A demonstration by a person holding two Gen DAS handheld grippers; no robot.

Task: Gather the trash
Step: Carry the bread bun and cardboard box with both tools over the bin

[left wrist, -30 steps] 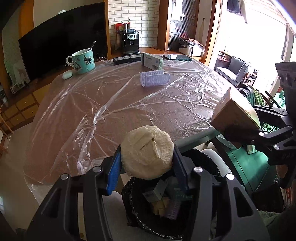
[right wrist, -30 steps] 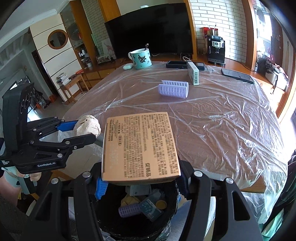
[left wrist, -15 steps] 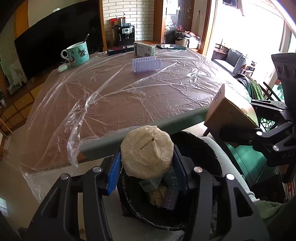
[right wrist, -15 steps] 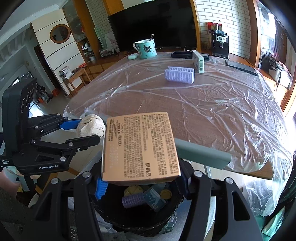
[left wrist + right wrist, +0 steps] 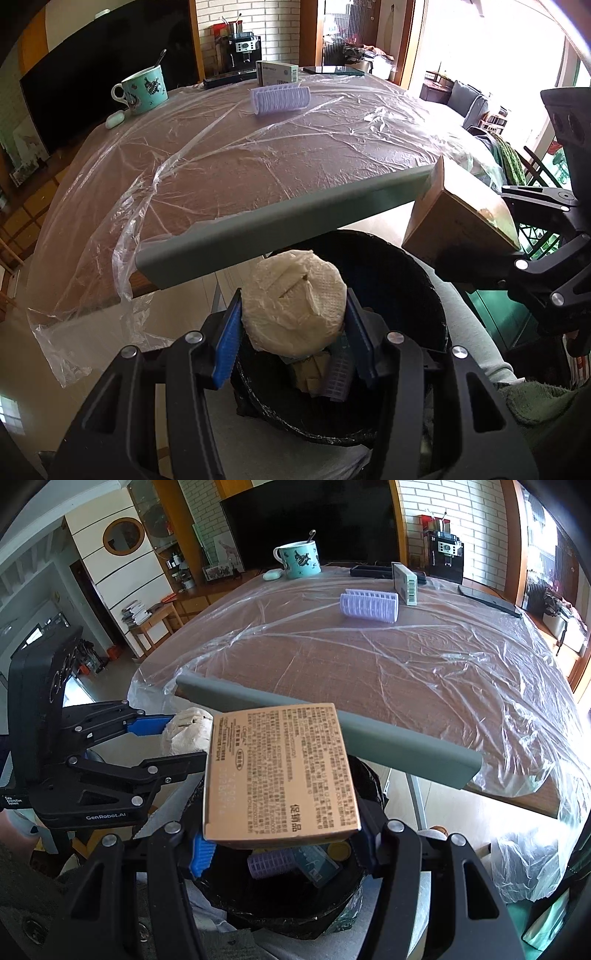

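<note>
Since the earlier frames both grippers have drawn back from the table (image 5: 258, 155), so the grey bar (image 5: 280, 229) along its near edge now crosses the middle of each view and the black bin (image 5: 402, 273) shows more fully below. In the lower centre of the left wrist view, the left gripper (image 5: 293, 325) is clamped on a ball of white paper (image 5: 295, 302), its blue pads (image 5: 226, 347) pressed to both sides, directly over the bin's mouth. At the right edge of that frame the right gripper (image 5: 280, 843) grips a brown cardboard box (image 5: 280, 775); in its own view the box fills the centre, printed face up, held above the bin where a purple roller (image 5: 271, 862), a small dark carton and a coin-like disc lie. In the upper part of both frames, well apart from the grippers, a teal mug (image 5: 299, 559) with a spoon, another purple roller (image 5: 369, 605) on its side and a white carton (image 5: 404, 578) stand on the plastic sheet (image 5: 424, 657) covering the table.
</note>
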